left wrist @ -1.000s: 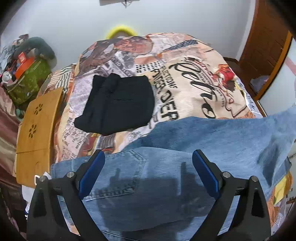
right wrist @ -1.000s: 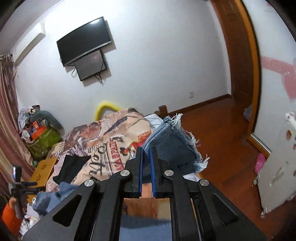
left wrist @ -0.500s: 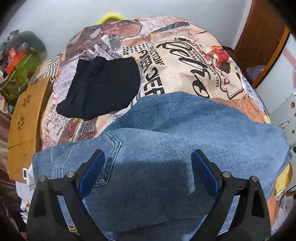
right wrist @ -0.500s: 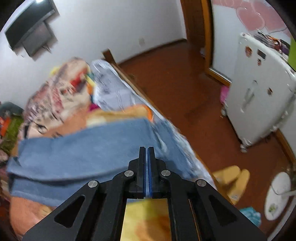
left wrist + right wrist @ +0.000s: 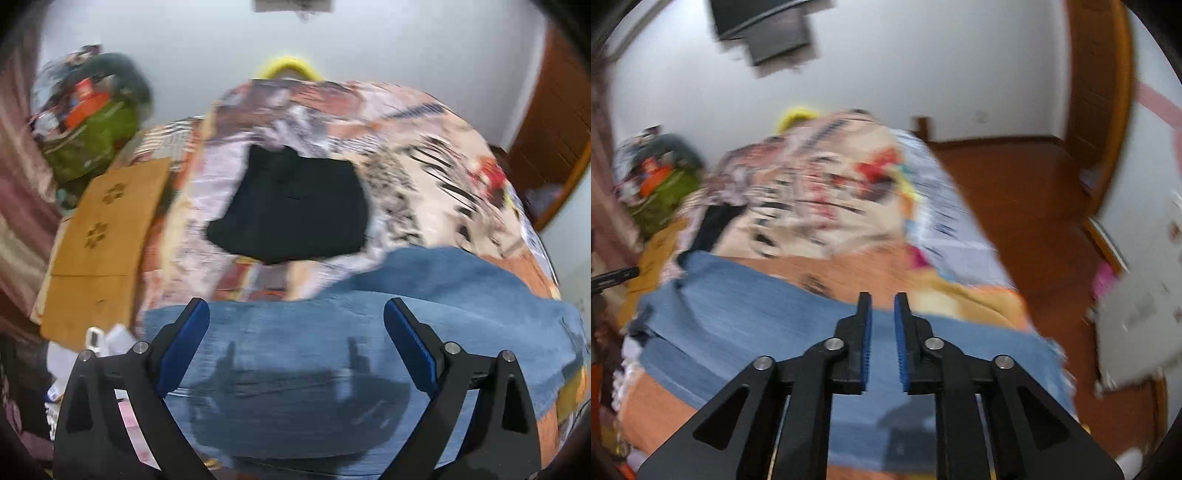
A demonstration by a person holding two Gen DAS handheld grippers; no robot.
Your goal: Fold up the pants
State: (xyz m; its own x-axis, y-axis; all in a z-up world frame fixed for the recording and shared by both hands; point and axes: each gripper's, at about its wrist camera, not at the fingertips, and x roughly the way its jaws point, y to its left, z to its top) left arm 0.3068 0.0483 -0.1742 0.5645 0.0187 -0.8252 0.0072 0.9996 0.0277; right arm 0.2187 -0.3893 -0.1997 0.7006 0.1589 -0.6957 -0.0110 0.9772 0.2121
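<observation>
Since the earlier frame, the right gripper [image 5: 882,299] has let go of the frayed hem of the jeans [image 5: 768,314] and its jaws have just been opening; they now stand slightly parted with nothing between them. The left gripper [image 5: 295,317] is released, jaws spread wide and empty, hovering over the denim, which now lies flat beneath it.

In the right wrist view the jeans spread from 9 o'clock to 4 o'clock across the near end of the bed [image 5: 960,229], folded over once so that a double layer shows at the left edge. In the left wrist view a folded black garment [image 5: 291,206] lies at 12 o'clock beyond the denim, apart from it, with a wooden board [image 5: 107,236] at 9 o'clock.

Judgement: one lengthwise or end-to-end fold appears complete. At least one further fold remains to bring the jeans to a compact stack comparable to the black garment.
</observation>
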